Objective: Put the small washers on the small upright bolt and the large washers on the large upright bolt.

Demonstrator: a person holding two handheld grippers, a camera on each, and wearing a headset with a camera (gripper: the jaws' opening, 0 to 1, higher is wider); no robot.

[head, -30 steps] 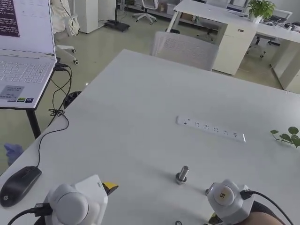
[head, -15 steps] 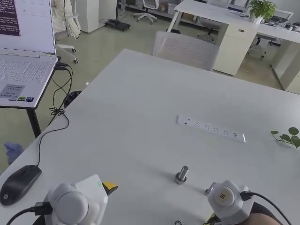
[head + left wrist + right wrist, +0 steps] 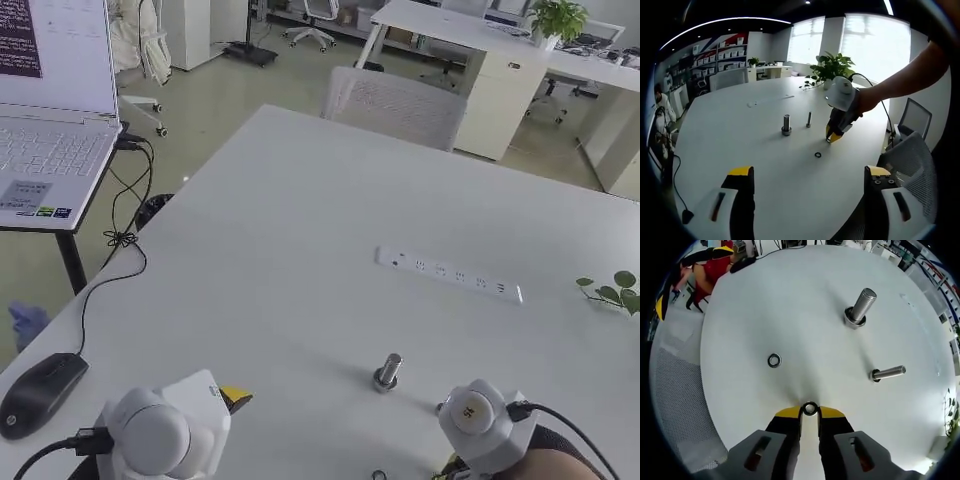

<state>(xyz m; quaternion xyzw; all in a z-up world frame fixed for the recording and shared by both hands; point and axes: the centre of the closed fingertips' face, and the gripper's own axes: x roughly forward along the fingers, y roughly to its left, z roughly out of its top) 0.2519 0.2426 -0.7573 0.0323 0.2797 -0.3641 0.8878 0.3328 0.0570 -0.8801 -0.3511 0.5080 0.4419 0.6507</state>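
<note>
Step, likely: washer pick-up; right tool (image 3: 810,413) pinching washer (image 3: 810,408) at tips; loose washer (image 3: 774,360) on worktop (image 3: 790,300) at 11 o'clock; large bolt (image 3: 860,306) at 1, small bolt (image 3: 887,372) at 2; next: lift, judge size, thread over matching bolt; left tool (image 3: 809,175) spread wide.

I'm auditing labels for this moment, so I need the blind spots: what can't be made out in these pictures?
- Head view: the small bolt is mostly hidden behind the right gripper.
- Head view: the loose washer is cut off by the bottom edge.
- Right gripper view: the gripped washer is too small to class as small or large.
- Left gripper view: the loose washer is likewise too small to size.
</note>
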